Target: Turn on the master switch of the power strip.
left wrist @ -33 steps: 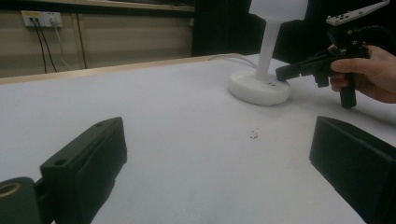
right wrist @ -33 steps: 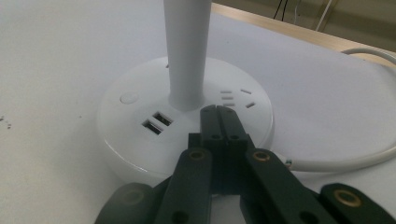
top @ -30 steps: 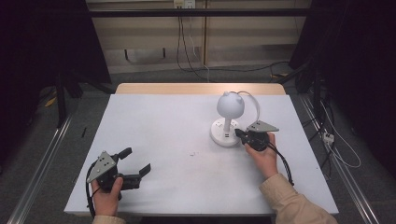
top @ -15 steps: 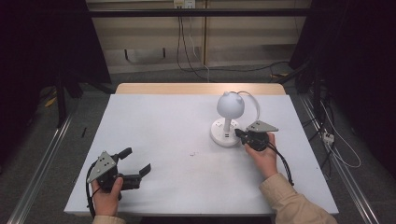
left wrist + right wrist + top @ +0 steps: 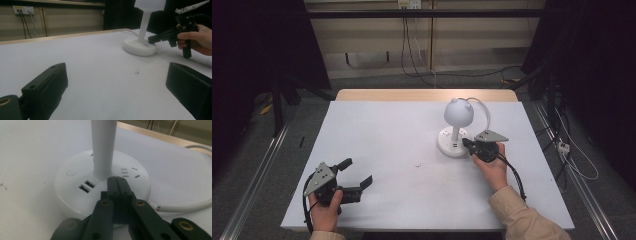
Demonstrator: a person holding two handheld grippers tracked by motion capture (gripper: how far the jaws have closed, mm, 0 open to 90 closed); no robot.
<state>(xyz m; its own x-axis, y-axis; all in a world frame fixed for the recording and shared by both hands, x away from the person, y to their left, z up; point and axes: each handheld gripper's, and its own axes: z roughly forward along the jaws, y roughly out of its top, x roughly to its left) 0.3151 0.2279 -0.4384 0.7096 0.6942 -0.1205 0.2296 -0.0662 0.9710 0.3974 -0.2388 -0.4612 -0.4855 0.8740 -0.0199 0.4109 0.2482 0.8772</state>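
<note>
Standing upright: lamp (image 5: 457, 131) | right hand-held gripper (image 5: 468, 144) jaws together on base | left hand-held gripper (image 5: 358, 176) apart

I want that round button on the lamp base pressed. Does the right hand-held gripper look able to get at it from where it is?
Probably yes. The right hand-held gripper is shut, its tips already over the lamp base beside the stem. The round button sits uncovered just beyond the USB ports, nothing between them.

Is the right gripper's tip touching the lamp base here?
Touching. The right gripper view shows the right gripper, jaws shut, resting its tip on the lamp base beside the stem.
</note>
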